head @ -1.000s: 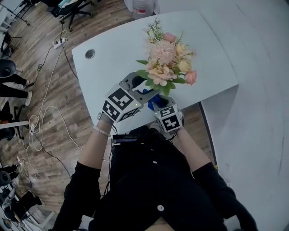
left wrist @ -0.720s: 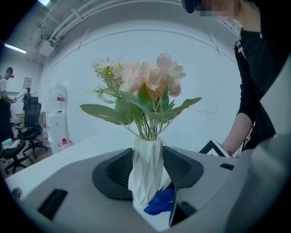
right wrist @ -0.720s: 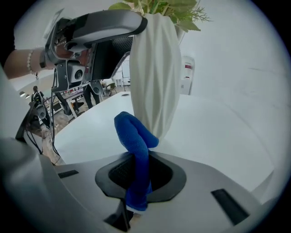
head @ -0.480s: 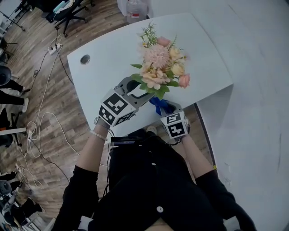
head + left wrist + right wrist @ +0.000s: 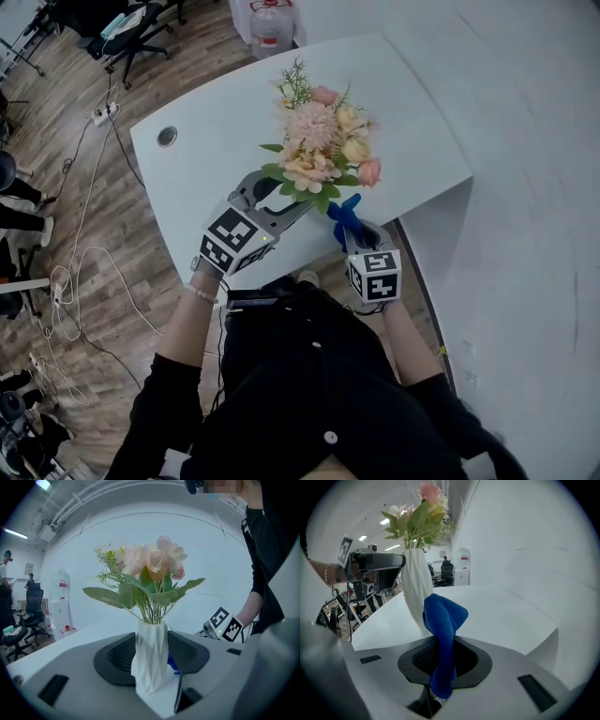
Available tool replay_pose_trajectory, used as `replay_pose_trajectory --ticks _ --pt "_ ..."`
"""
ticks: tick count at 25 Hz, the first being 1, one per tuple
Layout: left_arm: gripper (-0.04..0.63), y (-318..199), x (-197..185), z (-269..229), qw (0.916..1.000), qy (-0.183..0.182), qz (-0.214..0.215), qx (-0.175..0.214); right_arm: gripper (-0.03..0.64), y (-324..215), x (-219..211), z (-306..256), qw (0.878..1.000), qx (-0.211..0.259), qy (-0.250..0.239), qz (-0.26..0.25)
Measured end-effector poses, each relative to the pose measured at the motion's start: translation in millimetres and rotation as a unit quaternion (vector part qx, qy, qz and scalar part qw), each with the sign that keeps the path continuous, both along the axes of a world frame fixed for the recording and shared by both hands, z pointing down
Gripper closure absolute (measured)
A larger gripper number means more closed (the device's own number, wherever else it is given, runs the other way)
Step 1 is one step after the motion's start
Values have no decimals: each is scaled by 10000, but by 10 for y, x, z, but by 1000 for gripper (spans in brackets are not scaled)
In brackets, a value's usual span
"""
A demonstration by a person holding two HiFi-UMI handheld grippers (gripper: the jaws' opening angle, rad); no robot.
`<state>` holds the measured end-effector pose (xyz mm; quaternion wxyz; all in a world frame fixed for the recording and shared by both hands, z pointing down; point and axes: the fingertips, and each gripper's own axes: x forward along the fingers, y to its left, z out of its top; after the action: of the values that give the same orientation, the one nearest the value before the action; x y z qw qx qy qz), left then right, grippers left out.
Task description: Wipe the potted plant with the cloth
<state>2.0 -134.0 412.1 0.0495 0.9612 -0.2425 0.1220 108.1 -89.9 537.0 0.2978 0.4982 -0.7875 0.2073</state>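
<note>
- Your left tool (image 5: 272, 199) is clamped on the potted plant's white vase (image 5: 151, 658). The jaws stand fairly wide because the vase is chunky, and a pad presses on each side of it. I'd say that grip is there to stop the plant tipping or sliding while the other side gets rubbed.
- Your right tool (image 5: 356, 236) is pinched shut on the blue cloth (image 5: 443, 620). It has it low down, so a folded lump sticks out past the jaws. That reads as deliberate to me: you wipe with soft cloth instead of hard plastic.
- The plant sits close to the front edge of the bench (image 5: 216, 141), around the middle of that edge and right in front of you. The flowers (image 5: 317, 155) spread out over the vase, so the head view hides it.
- The cloth's free end is low on the vase's right side, opposite the left tool. It's either touching the ribbed wall or just beside it, and I can't tell which.
- My guess is you're mid-wipe on the vase, with the leaves not done yet.
</note>
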Motion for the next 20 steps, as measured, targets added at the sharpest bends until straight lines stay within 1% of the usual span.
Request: replay_pose_trajectory --ticks 3,6,11,16,20 --pt "380 7 -2 5 10000 -42 -4 43 537 -19 89 -93 9993 100 -187 301" --pt "380 13 0 -2 10000 -55 -23 73 535 -36 155 -198 9982 199 -319 471" --pt "374 2 19 4 9999 -54 -19 93 537 -104 255 -334 9965 338 -426 640" --pt "350 -16 78 2 10000 -52 -1 71 537 -172 377 -431 9949 429 -511 762" --pt "341 -16 64 3 10000 -55 -27 74 537 -182 372 -502 9936 496 -609 816"
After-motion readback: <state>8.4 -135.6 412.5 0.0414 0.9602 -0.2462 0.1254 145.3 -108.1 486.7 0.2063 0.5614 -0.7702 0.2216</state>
